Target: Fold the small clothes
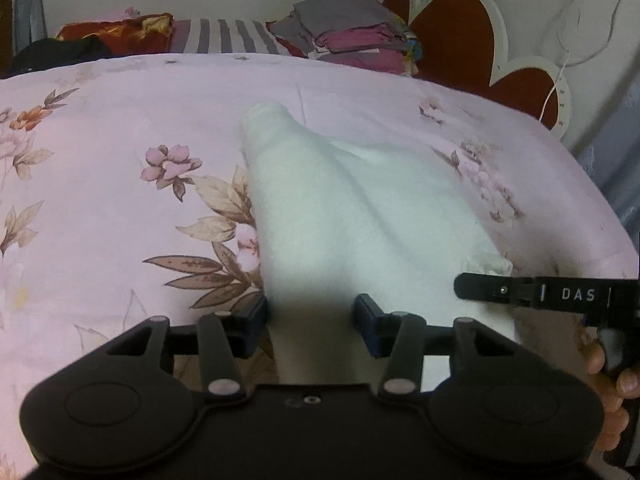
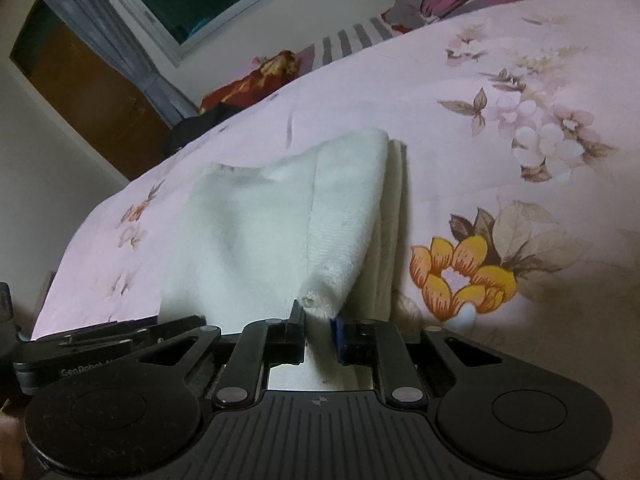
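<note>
**Folding a white garment on a flowered bed**

Lying across the pink floral bedspread (image 1: 100,128), one white garment (image 1: 332,208) stretches away from both tools toward the heart-shaped headboard (image 1: 456,36). The left tool (image 1: 311,320) has its two fingers spread, with the near end of the garment passing between them; whether the pads touch the cloth cannot be told. The right tool (image 2: 319,330) has its fingers drawn close, pinching a bunched near corner of the garment, and in the left wrist view it shows as a black bar marked "DAS" just right of the cloth. Beside the headboard sits one stack of folded clothes (image 1: 352,36) in grey and magenta; next to that, farther from the headboard, lie a striped pillow (image 1: 228,36), a red patterned cushion (image 1: 116,32) and a dark cloth heap (image 1: 56,54). A white cord (image 1: 560,76) hangs down over the headboard. Nothing lies on the garment itself.
</note>
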`<state>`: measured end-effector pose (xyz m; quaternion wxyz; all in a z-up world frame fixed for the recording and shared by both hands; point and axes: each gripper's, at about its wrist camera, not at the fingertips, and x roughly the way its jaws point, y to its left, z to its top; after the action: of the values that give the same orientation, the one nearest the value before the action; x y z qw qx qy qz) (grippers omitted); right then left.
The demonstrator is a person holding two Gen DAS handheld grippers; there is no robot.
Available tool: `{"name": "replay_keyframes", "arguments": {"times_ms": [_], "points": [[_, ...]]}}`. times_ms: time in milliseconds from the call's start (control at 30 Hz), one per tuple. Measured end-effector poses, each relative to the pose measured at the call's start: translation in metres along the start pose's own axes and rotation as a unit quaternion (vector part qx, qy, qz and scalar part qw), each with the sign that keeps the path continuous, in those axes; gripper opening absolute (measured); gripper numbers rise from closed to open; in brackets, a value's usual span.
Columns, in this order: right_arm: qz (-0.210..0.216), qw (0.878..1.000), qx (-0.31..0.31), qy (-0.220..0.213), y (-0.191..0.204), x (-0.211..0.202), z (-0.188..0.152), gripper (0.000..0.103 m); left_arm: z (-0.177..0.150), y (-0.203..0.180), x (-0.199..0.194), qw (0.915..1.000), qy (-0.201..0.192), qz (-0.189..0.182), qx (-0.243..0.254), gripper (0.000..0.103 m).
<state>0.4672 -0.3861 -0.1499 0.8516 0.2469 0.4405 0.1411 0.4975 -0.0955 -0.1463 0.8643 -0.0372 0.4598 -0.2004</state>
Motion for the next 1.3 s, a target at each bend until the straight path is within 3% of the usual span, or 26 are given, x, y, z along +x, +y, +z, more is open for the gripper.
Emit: {"name": "replay_keyframes", "arguments": {"times_ms": [133, 167, 233, 333, 367, 433, 567, 667, 933, 1033, 1133, 1200, 1300], "points": [[0.009, 1.0, 0.007, -0.013, -0.006, -0.007, 0.001, 0.016, 0.006, 0.001, -0.008, 0.9999, -0.017, 0.002, -0.002, 0.048], [0.002, 0.999, 0.006, -0.034, -0.005, -0.016, 0.002, 0.037, 0.011, 0.001, -0.016, 0.9993, -0.039, 0.001, -0.003, 0.049], [-0.033, 0.994, -0.019, -0.102, 0.0, -0.038, 0.008, 0.058, 0.023, 0.004, -0.026, 0.9968, -0.079, -0.012, -0.009, 0.054], [-0.033, 0.993, -0.046, -0.099, 0.007, -0.034, 0.033, 0.055, 0.05, 0.005, -0.018, 0.9955, -0.094, -0.012, -0.001, 0.049], [-0.038, 0.993, -0.058, -0.094, 0.011, -0.028, 0.042, 0.035, 0.058, 0.005, -0.013, 0.9952, -0.096, -0.016, 0.004, 0.046], [-0.039, 0.992, -0.081, -0.089, 0.018, -0.011, 0.058, 0.011, 0.073, 0.004, 0.001, 0.9953, -0.093, -0.027, 0.012, 0.042], [-0.053, 0.99, -0.119, -0.054, 0.022, 0.03, 0.074, 0.011, 0.085, 0.009, 0.031, 0.997, -0.065, -0.038, 0.019, 0.042], [-0.112, 0.983, -0.146, -0.013, 0.014, 0.053, 0.07, 0.011, 0.08, 0.014, 0.049, 0.9972, -0.054, -0.048, 0.019, 0.042], [-0.118, 0.981, -0.154, -0.025, 0.004, 0.047, 0.062, 0.011, 0.072, 0.016, 0.045, 0.9958, -0.063, -0.041, 0.052, 0.044], [-0.14, 0.979, -0.15, -0.023, -0.001, 0.053, 0.064, 0.011, 0.074, 0.017, 0.049, 0.9964, -0.055, -0.043, 0.048, 0.044], [-0.128, 0.983, -0.127, -0.028, 0.0, 0.04, 0.07, 0.011, 0.076, 0.015, 0.03, 0.9951, -0.064, -0.065, 0.038, 0.044], [-0.102, 0.985, -0.133, -0.045, 0.007, 0.021, 0.065, 0.011, 0.068, 0.012, 0.013, 0.9937, -0.073, -0.074, 0.043, 0.044], [-0.08, 0.983, -0.161, -0.038, 0.02, 0.012, 0.05, 0.011, 0.053, 0.005, 0.011, 0.9937, -0.061, -0.08, 0.048, 0.044]]}}
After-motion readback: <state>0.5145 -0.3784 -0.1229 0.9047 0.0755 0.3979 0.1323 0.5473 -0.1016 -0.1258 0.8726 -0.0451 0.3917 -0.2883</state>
